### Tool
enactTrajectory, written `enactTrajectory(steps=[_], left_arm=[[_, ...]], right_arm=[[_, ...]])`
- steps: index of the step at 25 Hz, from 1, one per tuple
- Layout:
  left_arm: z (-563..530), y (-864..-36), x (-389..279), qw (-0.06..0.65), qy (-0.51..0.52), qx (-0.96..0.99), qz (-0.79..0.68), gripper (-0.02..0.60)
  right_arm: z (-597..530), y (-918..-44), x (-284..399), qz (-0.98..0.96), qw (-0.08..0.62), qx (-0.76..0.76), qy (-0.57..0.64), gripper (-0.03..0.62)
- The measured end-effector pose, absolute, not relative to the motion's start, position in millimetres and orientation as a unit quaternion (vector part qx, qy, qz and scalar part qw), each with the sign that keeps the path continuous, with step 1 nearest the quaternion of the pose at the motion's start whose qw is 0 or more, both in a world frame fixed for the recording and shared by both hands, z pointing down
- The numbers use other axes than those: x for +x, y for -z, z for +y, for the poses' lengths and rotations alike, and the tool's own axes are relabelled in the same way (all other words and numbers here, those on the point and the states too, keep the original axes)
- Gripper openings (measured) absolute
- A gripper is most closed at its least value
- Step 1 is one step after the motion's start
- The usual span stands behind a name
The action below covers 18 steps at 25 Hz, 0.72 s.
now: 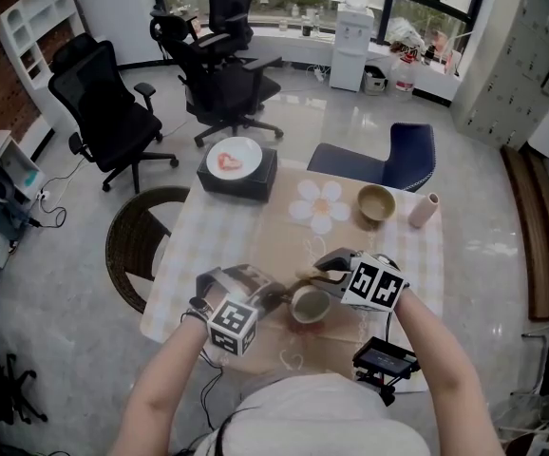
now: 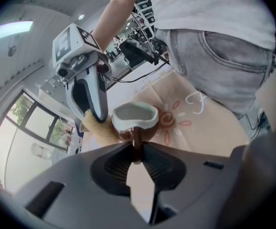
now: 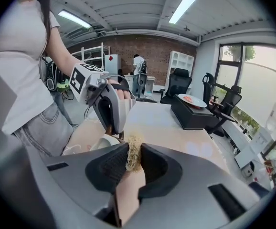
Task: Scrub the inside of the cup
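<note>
- My left gripper (image 2: 137, 149) has its jaws clamped on the thin brown handle (image 2: 136, 140) of the cup (image 2: 134, 117). The handle stands upright in the narrow gap between the two pads.
- The cup sits just past those jaws, brown outside and white inside. Its mouth faces up, and I see nothing inside it.
- My right gripper (image 3: 132, 155) has its jaws pressed together on a straw-coloured, fibrous scrubbing pad (image 3: 133, 152). A tuft of it sticks up above the pads.
- In the left gripper view, the scrubbing pad hangs at the tip of the right gripper, just beside the cup's rim and outside the cup. I cannot tell whether it touches the wall.
- In the head view, the two grippers meet over the near edge of the worktop (image 1: 203, 245), left gripper from the left, right gripper from the right, with the cup between them.
- I cannot tell whether the cup rests on the worktop or is lifted off it.
- Under the cup lies a tan cloth (image 1: 279, 240) with a line drawing on it, over a pale checked cover.
- Farther out on the worktop are a flower-shaped mat (image 1: 320, 205), a bowl (image 1: 376, 202) just beside it, and a pink cylinder (image 1: 424, 210) lying near the right edge.
- At the far left corner, a black box (image 1: 246, 180) carries a white plate (image 1: 234, 158) with something red on it.
</note>
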<state>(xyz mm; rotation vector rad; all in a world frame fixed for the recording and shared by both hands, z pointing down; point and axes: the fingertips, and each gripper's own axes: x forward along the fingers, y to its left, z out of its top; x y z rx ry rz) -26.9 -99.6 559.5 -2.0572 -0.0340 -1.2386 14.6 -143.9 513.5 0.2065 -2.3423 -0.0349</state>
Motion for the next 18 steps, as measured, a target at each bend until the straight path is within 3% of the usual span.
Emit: enactTrajectory(steps=[11, 18], left_arm=[[-103, -561, -26, 0.374, 0.483, -0.791, -0.017, 0.067], [-103, -560, -25, 0.374, 0.482, -0.792, -0.018, 0.067]], right_arm=[[-129, -473, 8, -0.936, 0.344, 0.055, 0.041, 0.072], [-104, -475, 2, -0.903, 0.403, -0.029, 0.149, 0.071]])
